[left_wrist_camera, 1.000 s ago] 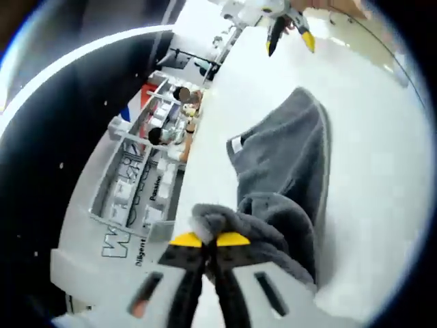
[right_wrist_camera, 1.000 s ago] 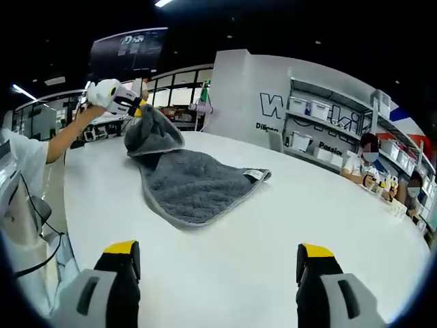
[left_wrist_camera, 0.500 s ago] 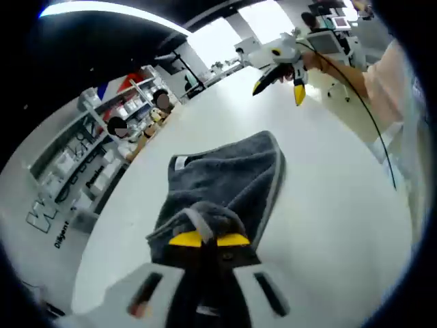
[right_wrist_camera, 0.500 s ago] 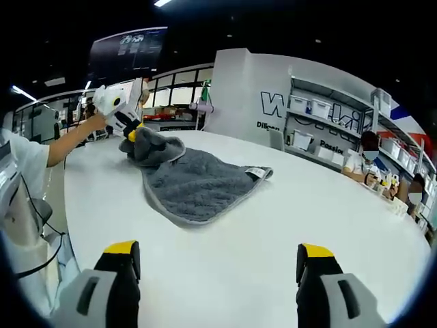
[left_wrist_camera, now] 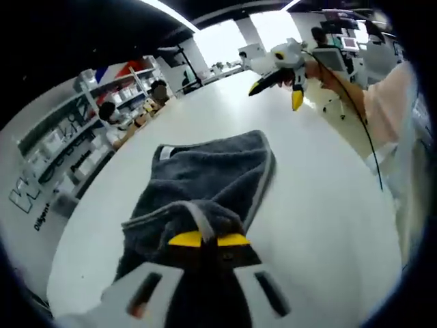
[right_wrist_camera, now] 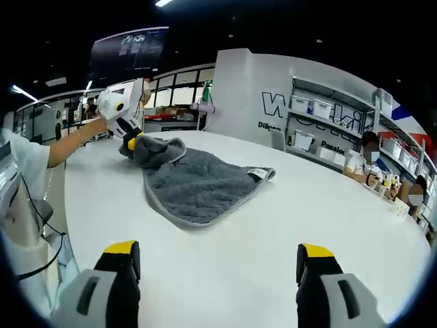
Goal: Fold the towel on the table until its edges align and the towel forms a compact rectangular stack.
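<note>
Beyond the white table (right_wrist_camera: pixel 287 225), shelves (right_wrist_camera: pixel 328 119) of bins line the wall and seated people (right_wrist_camera: pixel 365 164) sit at the table's far edge; nothing lies between the grippers and the grey towel (right_wrist_camera: pixel 194 184). The towel lies mid-table, its long axis running from the pinched corner toward the corner with the white tag (right_wrist_camera: pixel 258 174). The left gripper (left_wrist_camera: pixel 208 239) has its jaws pressed together on a bunched towel corner, while the right gripper (right_wrist_camera: pixel 222 263) hangs well apart from the towel with jaws spread wide, holding nothing.

— In your left gripper view, what can't you make out?
— The towel (left_wrist_camera: pixel 205 184) corner vanishes between your left gripper (left_wrist_camera: pixel 209 240) tips, so the pinched edge is hidden (its near end is cut off below).
— And the label (right_wrist_camera: pixel 259 173)?
— Too small to read; the shelf bins (right_wrist_camera: pixel 311 108) are blurry too.
</note>
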